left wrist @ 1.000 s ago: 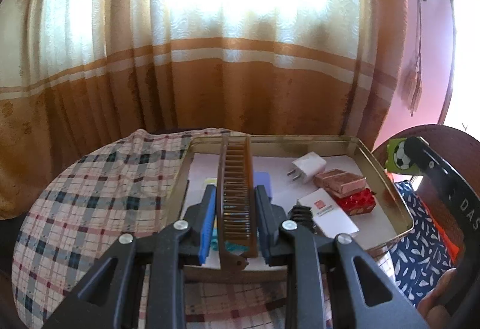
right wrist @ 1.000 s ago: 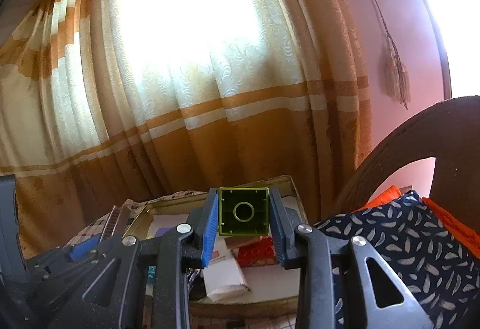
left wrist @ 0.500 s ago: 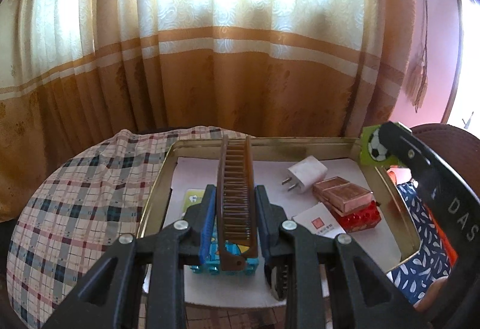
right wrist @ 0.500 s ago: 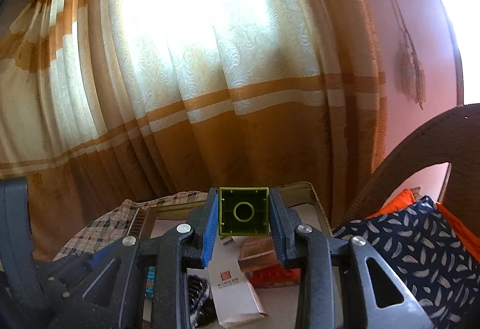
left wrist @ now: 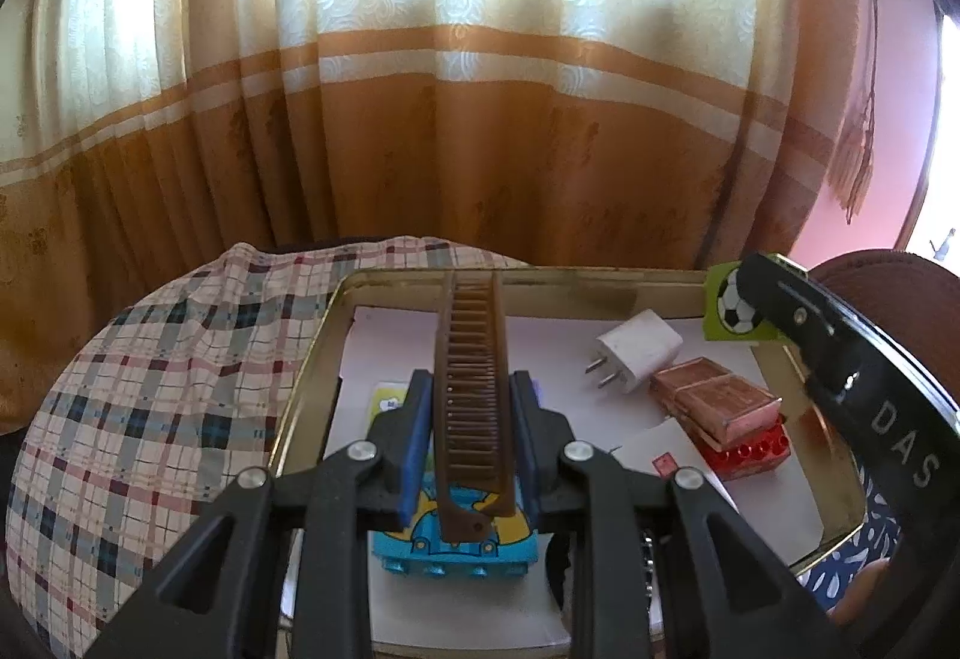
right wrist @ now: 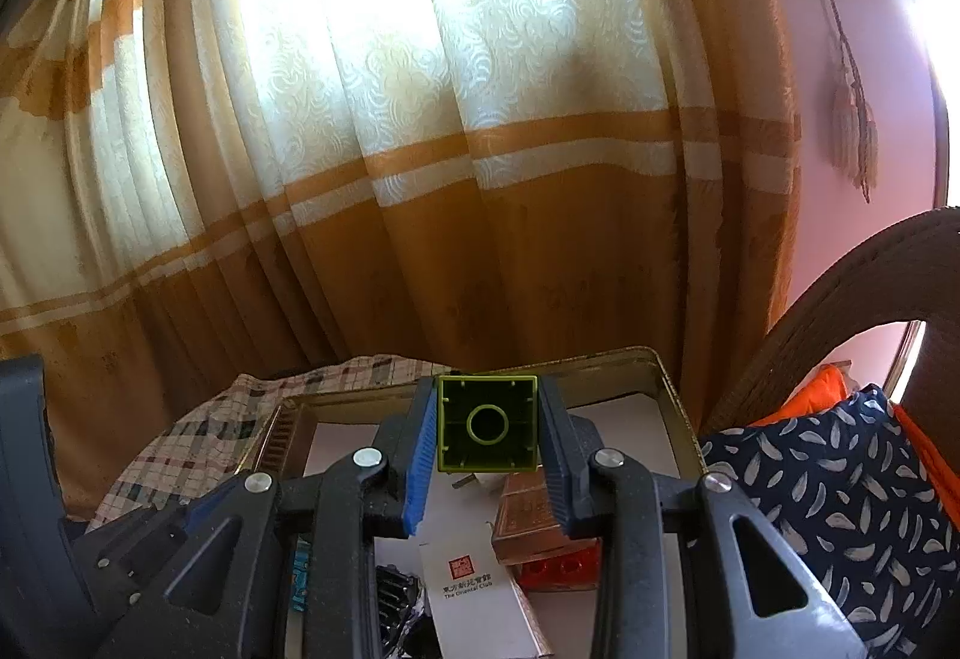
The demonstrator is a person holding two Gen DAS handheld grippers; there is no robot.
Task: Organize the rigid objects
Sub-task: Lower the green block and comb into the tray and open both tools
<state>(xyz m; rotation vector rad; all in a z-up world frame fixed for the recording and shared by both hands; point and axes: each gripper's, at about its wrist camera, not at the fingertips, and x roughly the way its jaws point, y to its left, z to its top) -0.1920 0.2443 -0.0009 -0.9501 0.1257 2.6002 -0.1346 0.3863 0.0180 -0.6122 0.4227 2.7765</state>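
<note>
Fingers (left wrist: 420, 437) clamping the comb (left wrist: 474, 389) now hang farther over the tray (left wrist: 312, 359).

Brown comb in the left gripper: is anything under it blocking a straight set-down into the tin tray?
Yes. The brown plastic comb, clamped in the left gripper, hangs over a blue toy brick lying on the gold metal tray. The white paper liner beyond the brick, under the comb's far end, looks bare.
</note>
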